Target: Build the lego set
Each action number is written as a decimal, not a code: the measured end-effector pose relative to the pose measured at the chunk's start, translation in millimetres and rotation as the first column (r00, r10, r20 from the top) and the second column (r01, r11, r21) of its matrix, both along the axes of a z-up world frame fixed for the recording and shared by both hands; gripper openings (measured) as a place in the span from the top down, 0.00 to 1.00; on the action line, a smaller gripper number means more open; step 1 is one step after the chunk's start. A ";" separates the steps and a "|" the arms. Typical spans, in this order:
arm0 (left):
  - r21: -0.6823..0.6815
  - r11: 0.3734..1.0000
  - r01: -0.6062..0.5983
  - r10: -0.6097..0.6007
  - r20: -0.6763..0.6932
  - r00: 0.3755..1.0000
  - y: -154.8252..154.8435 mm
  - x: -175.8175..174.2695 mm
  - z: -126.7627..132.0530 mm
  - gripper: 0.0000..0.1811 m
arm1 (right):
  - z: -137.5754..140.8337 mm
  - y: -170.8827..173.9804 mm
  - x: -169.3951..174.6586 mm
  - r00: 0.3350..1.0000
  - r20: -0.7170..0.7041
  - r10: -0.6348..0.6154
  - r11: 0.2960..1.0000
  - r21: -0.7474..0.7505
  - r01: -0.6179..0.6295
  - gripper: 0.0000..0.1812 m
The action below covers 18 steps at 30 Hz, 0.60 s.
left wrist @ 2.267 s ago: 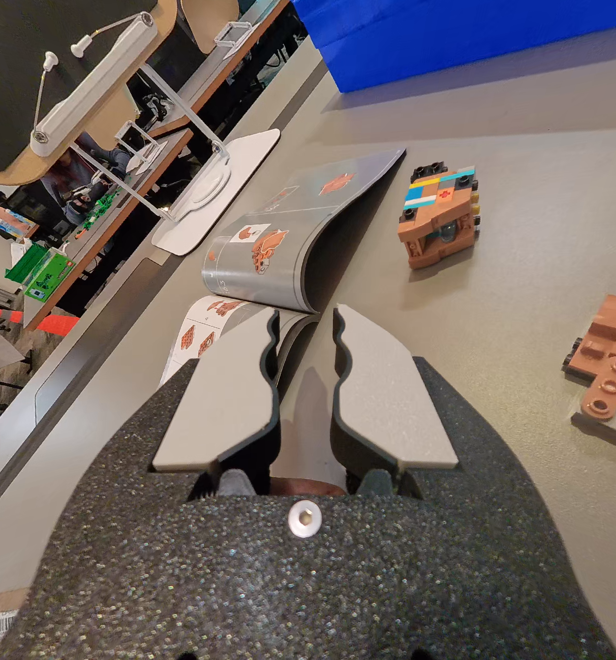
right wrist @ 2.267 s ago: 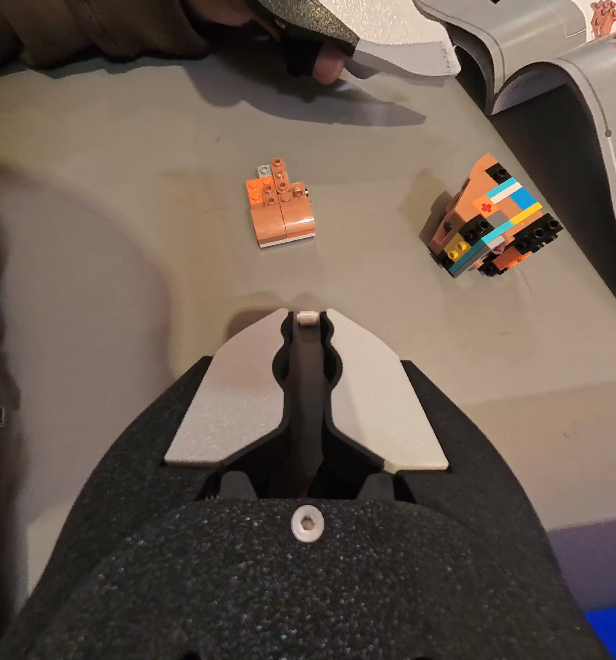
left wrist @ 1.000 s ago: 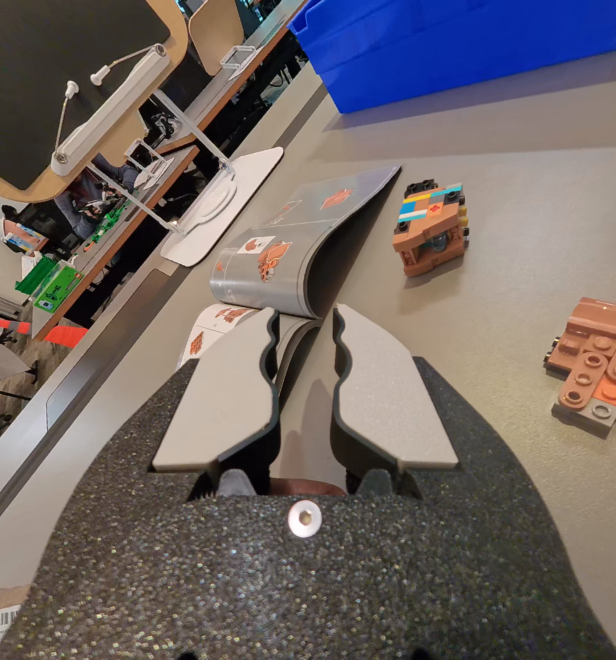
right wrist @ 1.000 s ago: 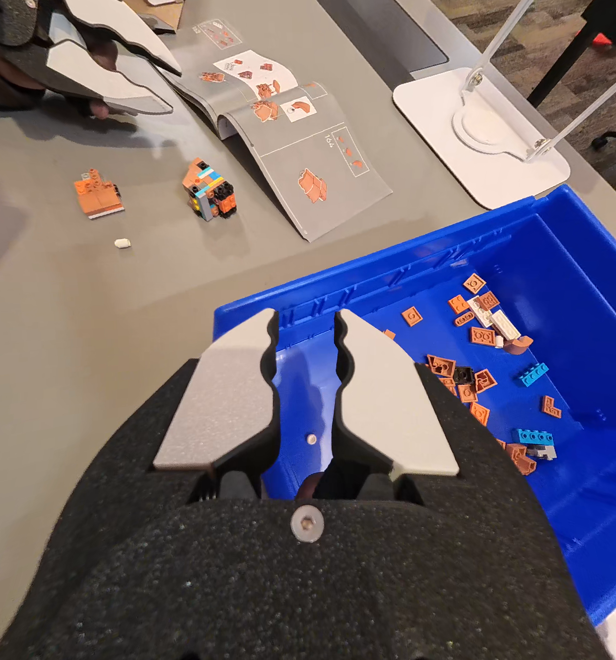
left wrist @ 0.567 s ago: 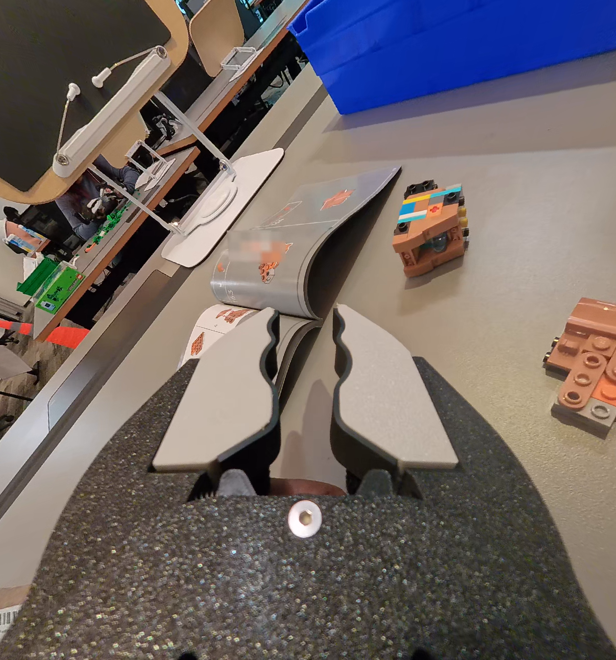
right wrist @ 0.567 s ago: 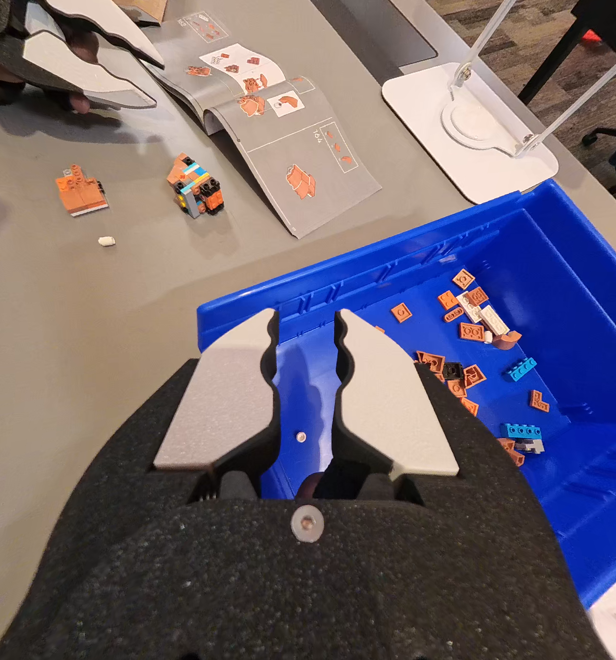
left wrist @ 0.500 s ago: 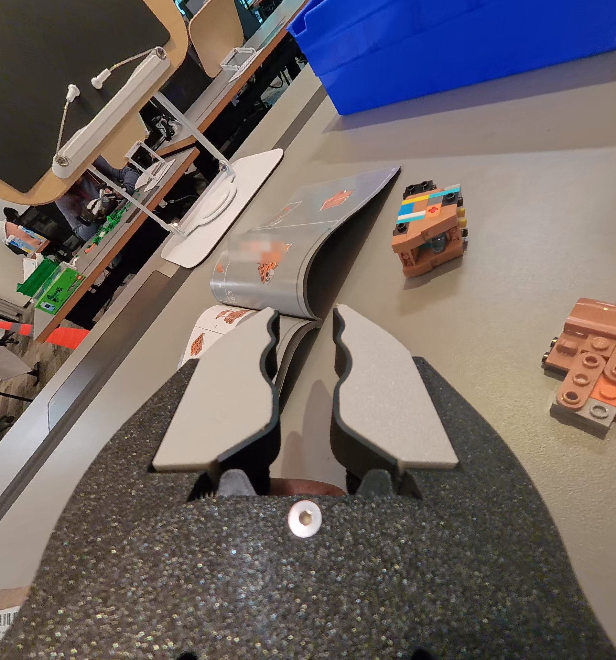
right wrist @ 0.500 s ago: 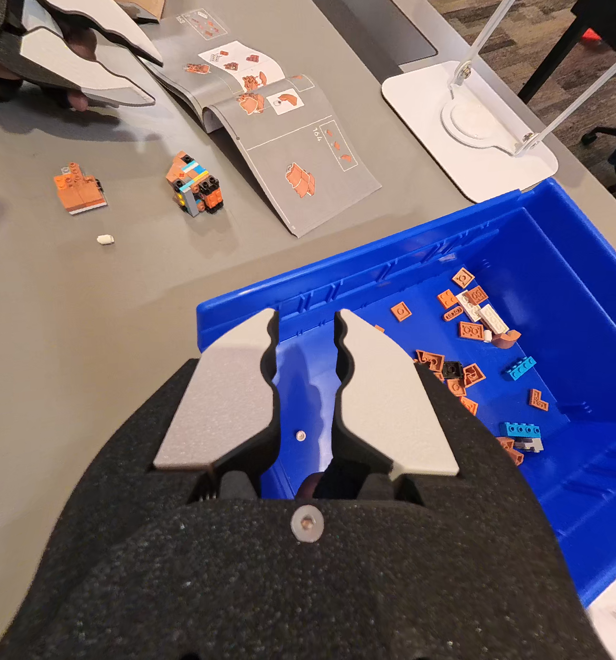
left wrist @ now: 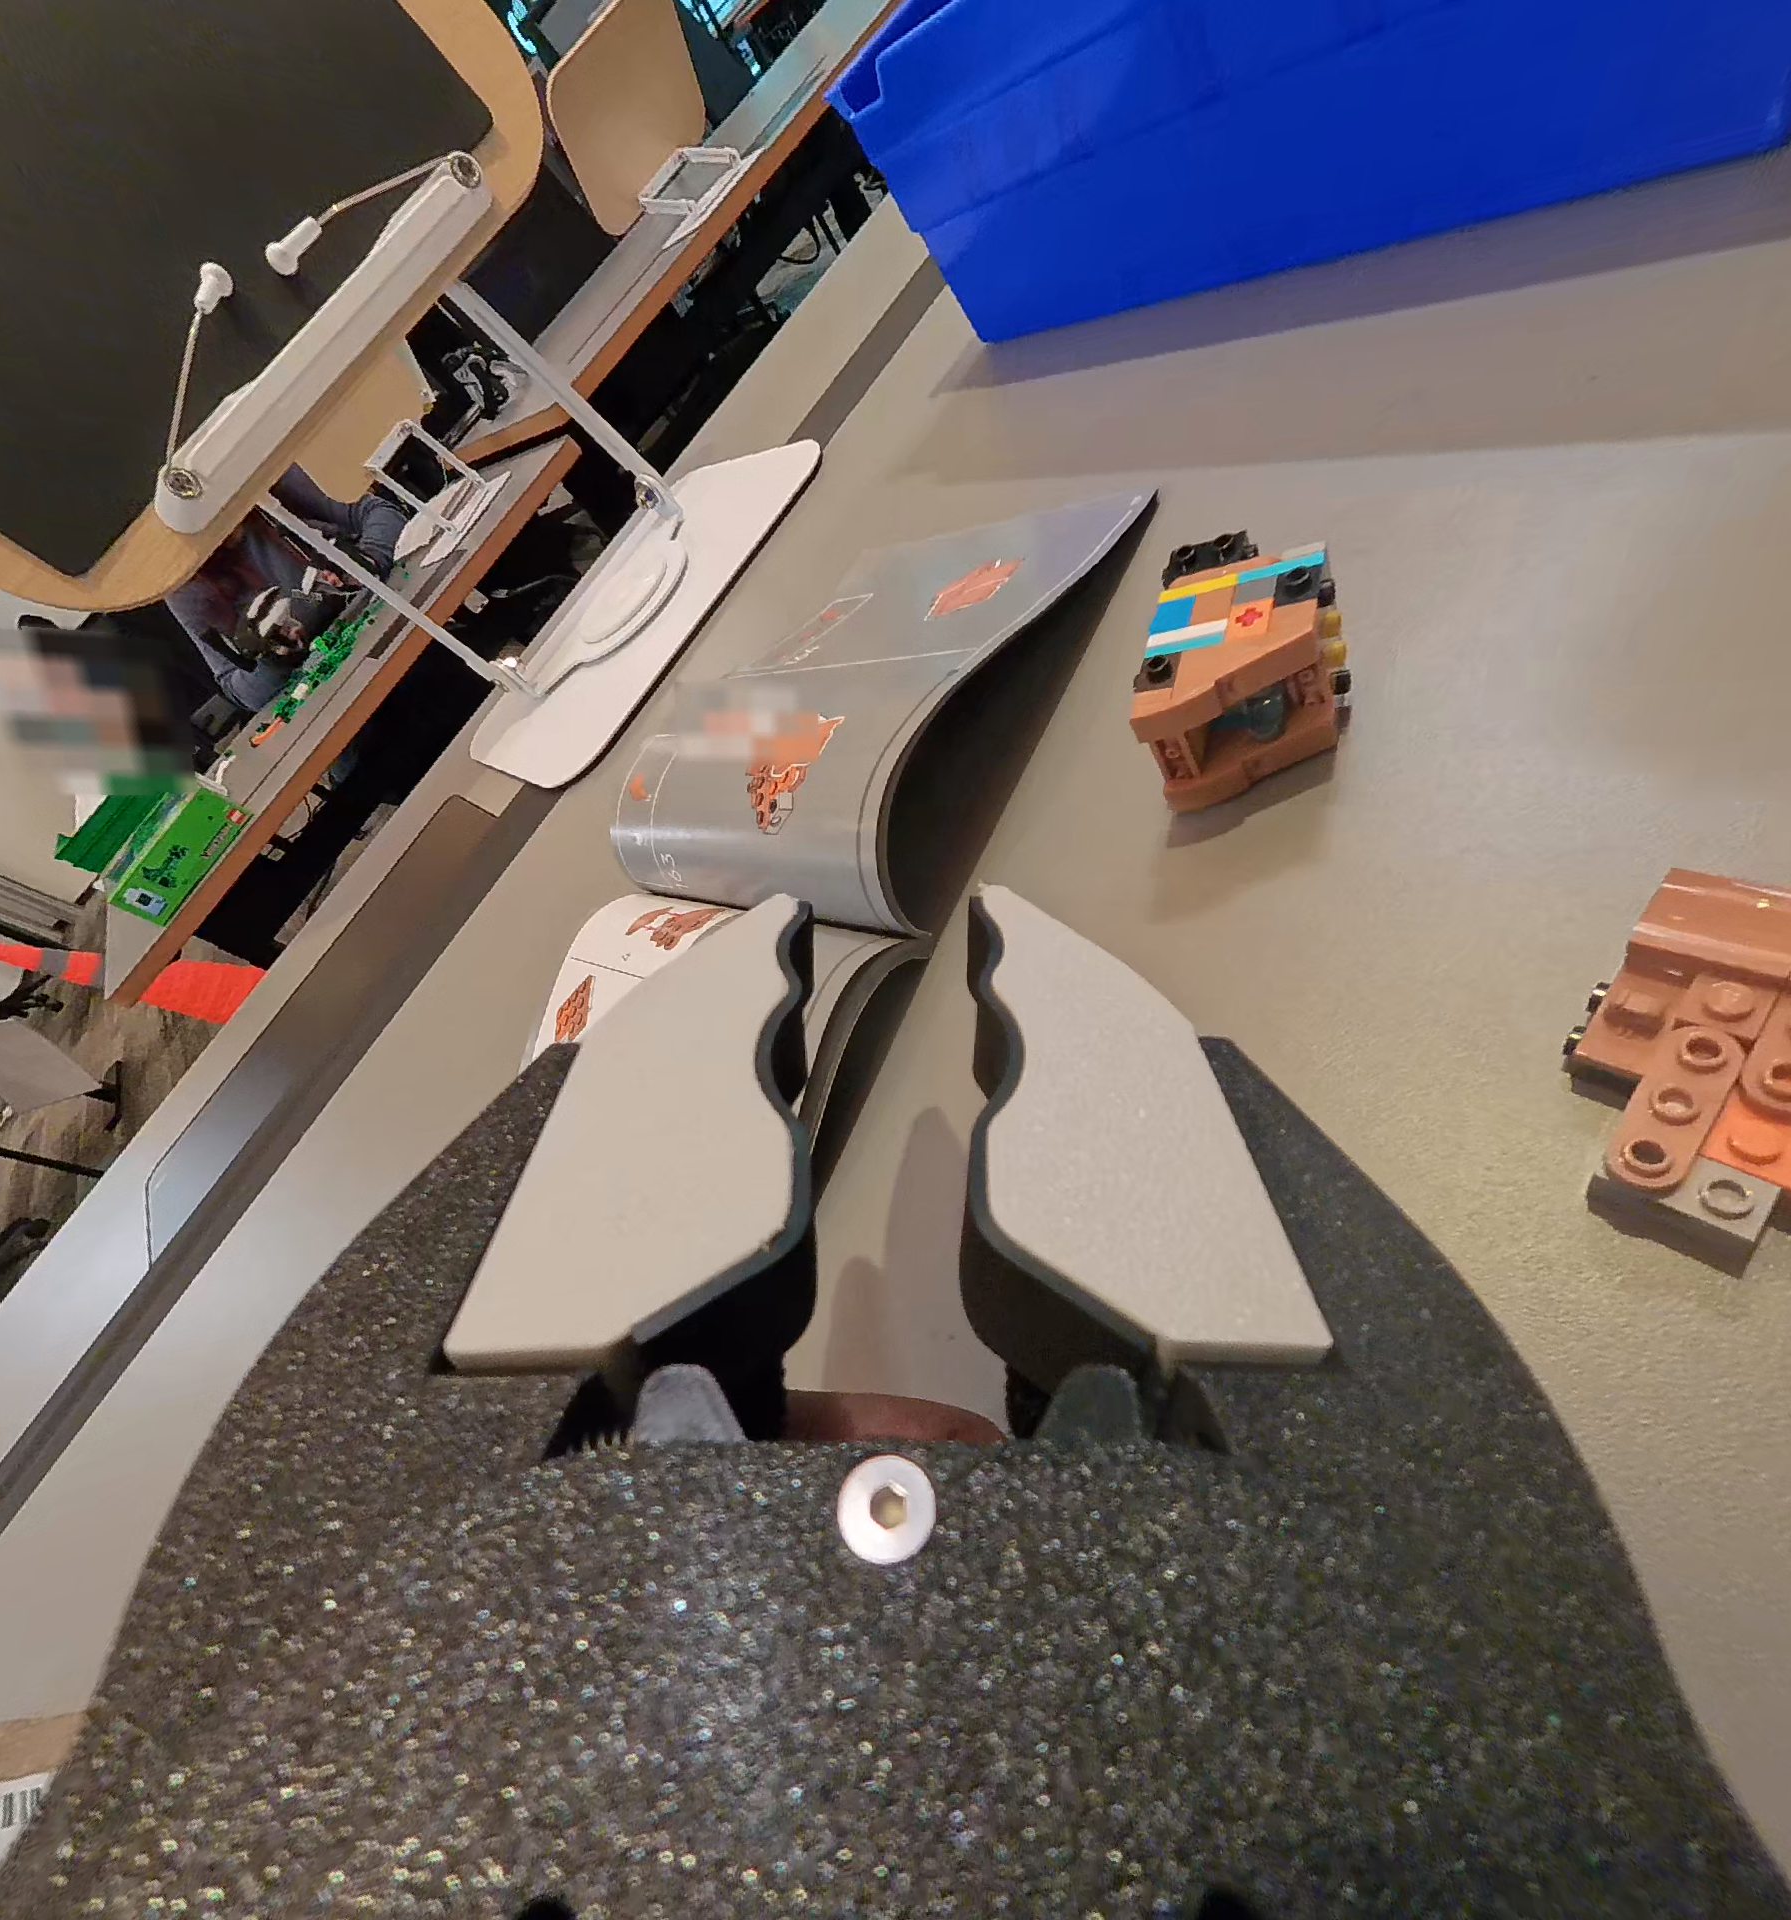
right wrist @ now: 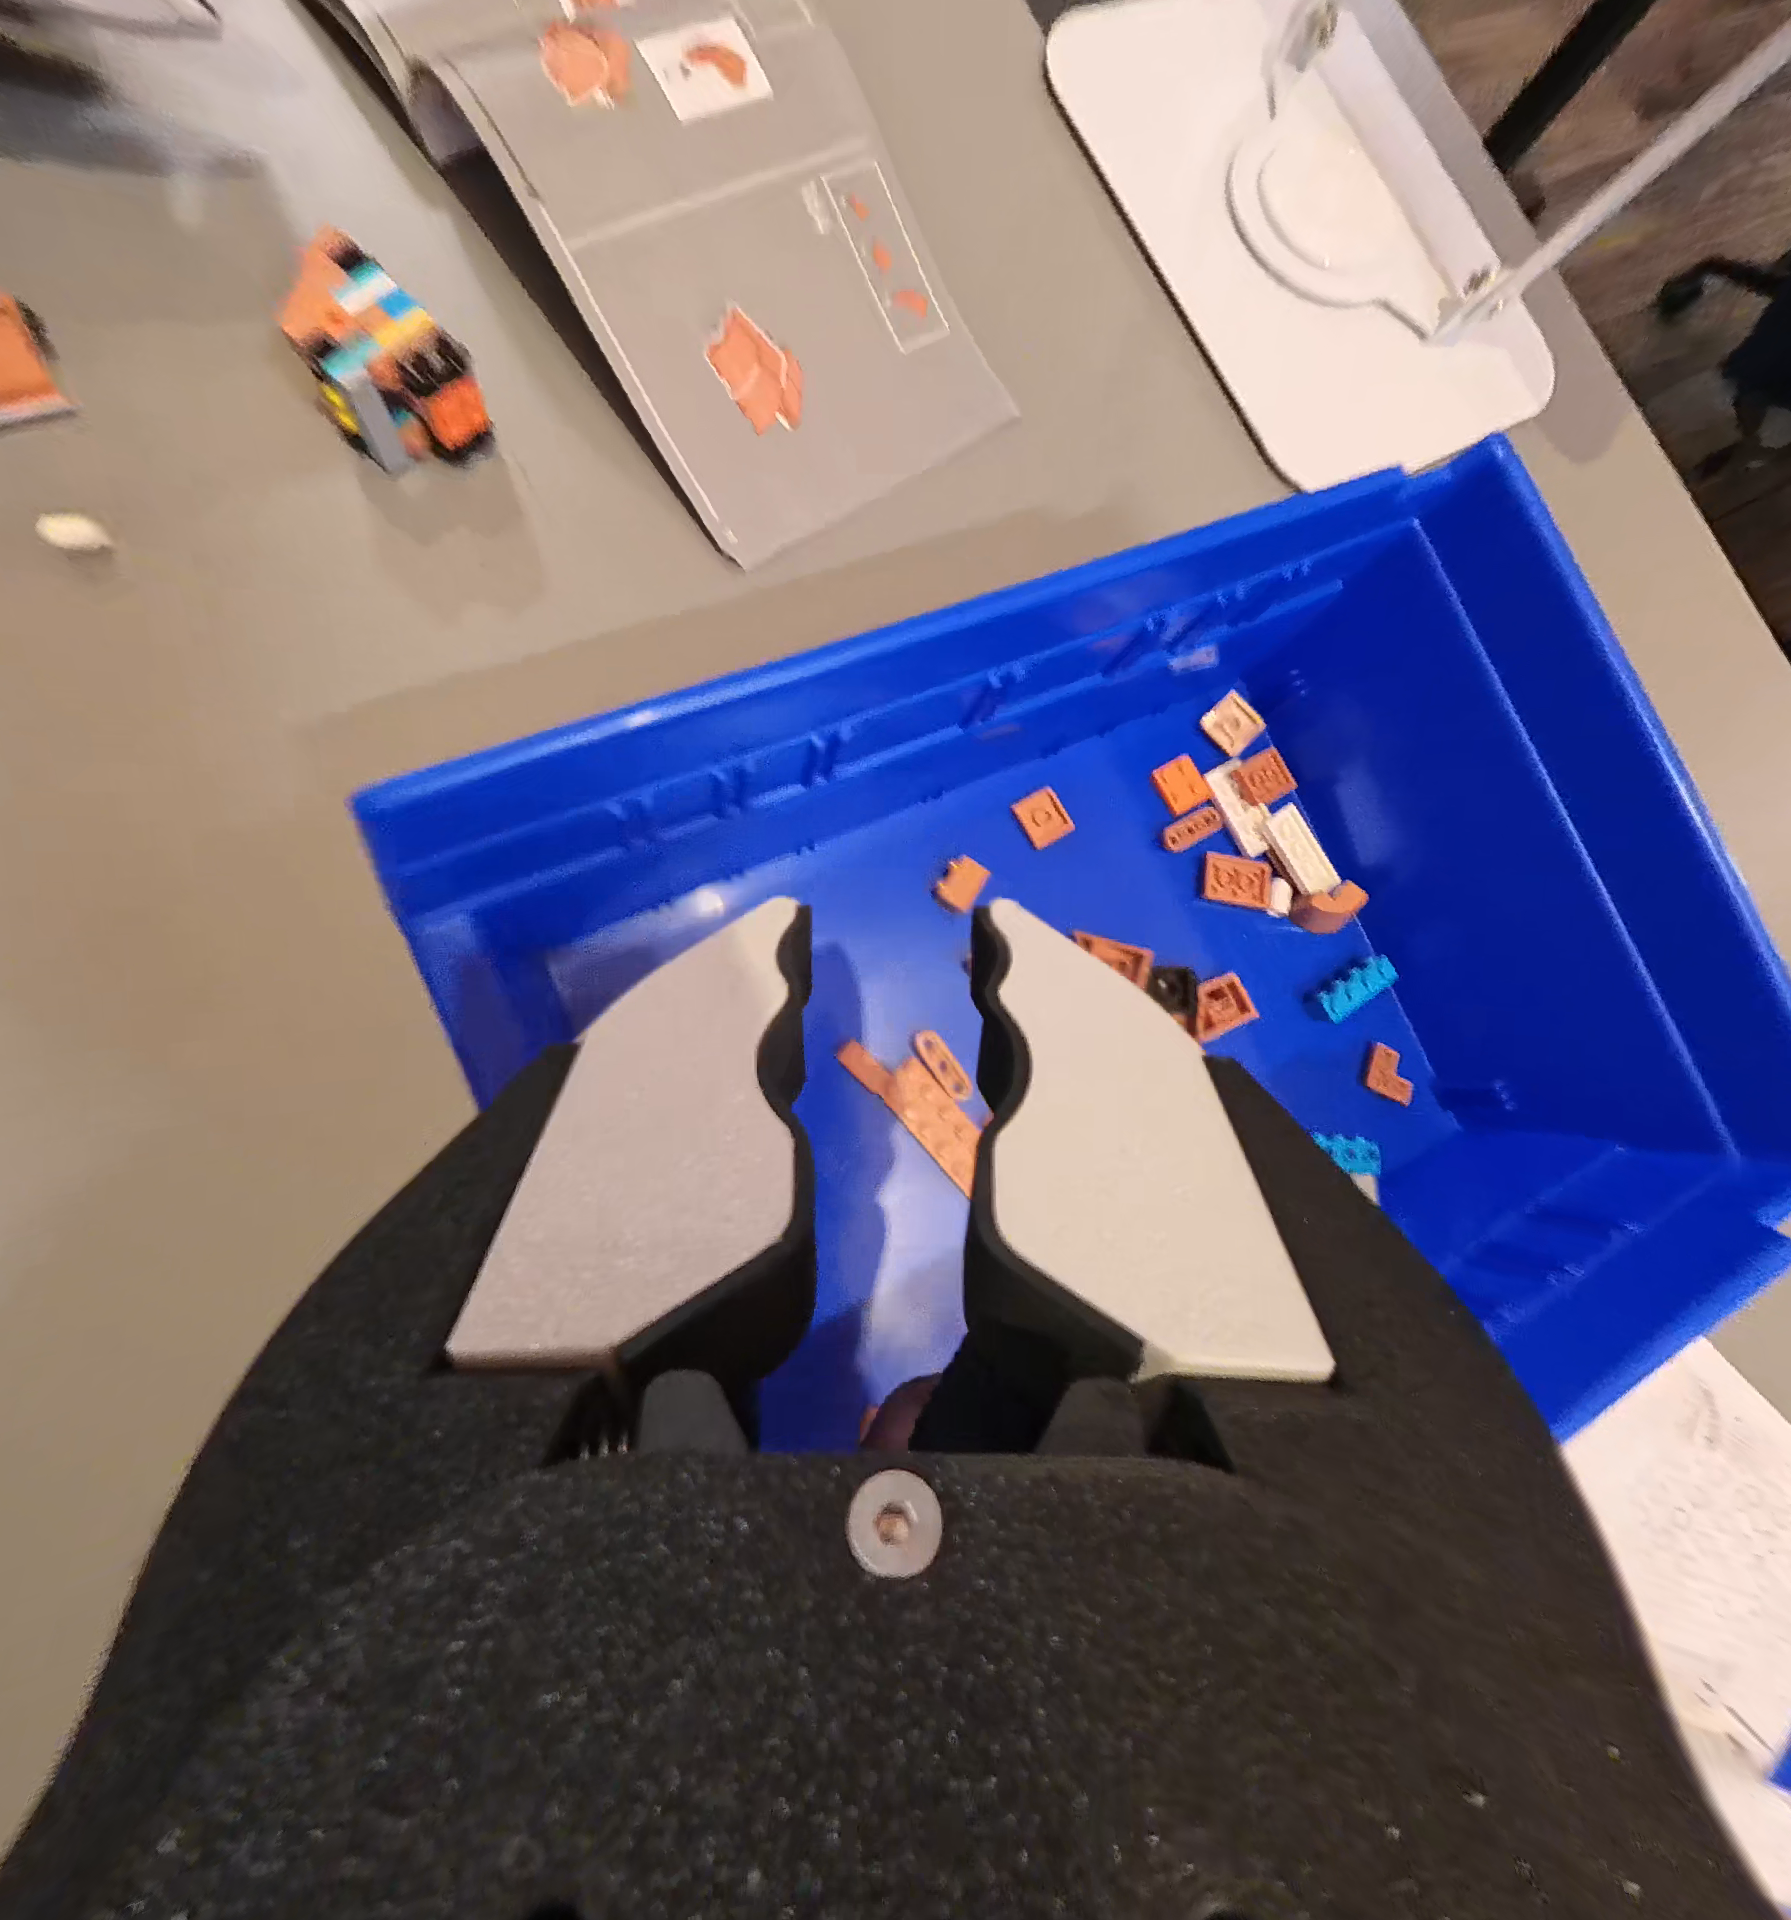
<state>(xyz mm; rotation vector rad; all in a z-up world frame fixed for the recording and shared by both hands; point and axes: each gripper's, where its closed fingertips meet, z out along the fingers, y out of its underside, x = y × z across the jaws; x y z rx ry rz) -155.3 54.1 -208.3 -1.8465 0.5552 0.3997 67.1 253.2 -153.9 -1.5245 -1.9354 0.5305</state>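
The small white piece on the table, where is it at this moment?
In the right wrist view the small white piece lies loose on the grey table at far left, apart from the multicoloured block build and left of the blue bin.

- Left wrist view: sharp, evenly lit, diffuse overhead light. Soft short shadows under the multicoloured brick block (left wrist: pixel 1239 681) and below the blue plastic bin (left wrist: pixel 1286 135) at top.
- Mild sheen on the curled grey instruction booklet (left wrist: pixel 870 717); speckle glints on the black foam gripper body (left wrist: pixel 886 914), bottom.
- Wide-angle bend: matte grey table (left wrist: pixel 1493 520) edge and background desks lean hard at upper left. Mosaic patches at left edge and on the booklet.
- Right wrist view: motion blur across the frame, worst upper left, where the block and a small white piece (right wrist: pixel 75 532) smear.
- Loose bricks in the bin (right wrist: pixel 1239 821) soft. White lamp base (right wrist: pixel 1234 187) upper right near blown out.
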 end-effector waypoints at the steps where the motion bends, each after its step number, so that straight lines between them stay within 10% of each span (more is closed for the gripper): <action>1: 0.001 1.000 0.000 0.000 -0.001 1.000 -0.1 0.1 0.3 0.85 | -2.9 8.3 0.6 0.999 0.036 -0.016 1.000 0.013 0.016 0.84; 18: 0.011 1.000 0.002 -0.002 0.000 1.000 -0.4 0.8 3.2 0.84 | -59.7 67.7 -9.1 0.834 0.485 0.263 0.918 0.138 -0.371 0.83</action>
